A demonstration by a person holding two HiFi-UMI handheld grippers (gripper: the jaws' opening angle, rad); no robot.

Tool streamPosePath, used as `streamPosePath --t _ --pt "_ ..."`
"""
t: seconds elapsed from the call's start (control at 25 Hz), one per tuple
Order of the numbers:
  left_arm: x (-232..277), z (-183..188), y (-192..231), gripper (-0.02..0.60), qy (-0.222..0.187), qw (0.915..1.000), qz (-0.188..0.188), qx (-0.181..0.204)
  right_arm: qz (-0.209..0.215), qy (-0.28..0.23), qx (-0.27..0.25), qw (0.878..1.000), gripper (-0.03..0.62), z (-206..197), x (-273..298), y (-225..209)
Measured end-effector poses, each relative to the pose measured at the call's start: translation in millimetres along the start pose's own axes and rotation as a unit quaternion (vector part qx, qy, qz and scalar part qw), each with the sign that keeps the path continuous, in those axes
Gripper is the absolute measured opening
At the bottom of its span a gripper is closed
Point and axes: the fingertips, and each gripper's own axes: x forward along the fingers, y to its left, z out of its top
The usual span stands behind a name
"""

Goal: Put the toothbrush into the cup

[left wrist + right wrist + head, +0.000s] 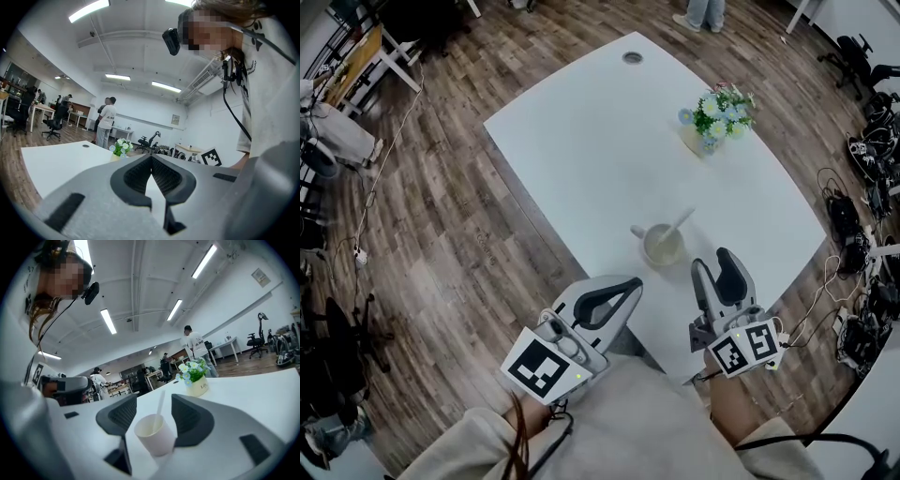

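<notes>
A white cup (662, 247) stands on the white table (581, 141) near its front edge. A white toothbrush (680, 224) stands in the cup and leans to the right. My right gripper (713, 263) is just behind the cup, open, and its pads touch nothing. In the right gripper view the cup (155, 436) sits in front of the gap between the jaws of the right gripper (151, 400), and the toothbrush (160, 408) rises from it. My left gripper (630, 284) hangs at the table's front edge, left of the cup. In its own view the left gripper (151, 157) is shut and holds nothing.
A small pot of white and blue flowers (717, 116) stands at the far right of the table, and a round cable hole (633, 57) lies at the far end. Wooden floor surrounds the table. Cables and office chairs (862, 197) crowd the right side.
</notes>
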Motion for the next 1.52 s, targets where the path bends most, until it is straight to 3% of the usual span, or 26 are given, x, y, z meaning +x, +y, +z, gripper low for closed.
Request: streamPosePath --t 0.48,0.52,0.64,0.76,1.52 --pt "-2 4 -15 0.008 -0.005 1.0 -0.005 0.005 0.009 0.044 0.009 0.999 0.213 -24 -68 28" --pt "-3 4 -16 0.008 -0.006 1.0 -0.006 0.005 0.013 0.042 0.004 0.999 0.197 -21 -71 33" --pt "-5 2 -20 0.008 -0.005 0.9999 -0.007 0.006 0.025 0.031 -0.038 0.998 0.065 -9 -75 53" --pt "-6 2 -27 0.008 -0.007 0.9999 -0.008 0.007 0.042 0.019 -0.061 0.997 0.034 4 -74 67" --pt "-10 9 -49 0.008 -0.021 0.9995 -0.014 0.02 0.092 0.013 -0.136 0.986 0.017 41 -74 111"
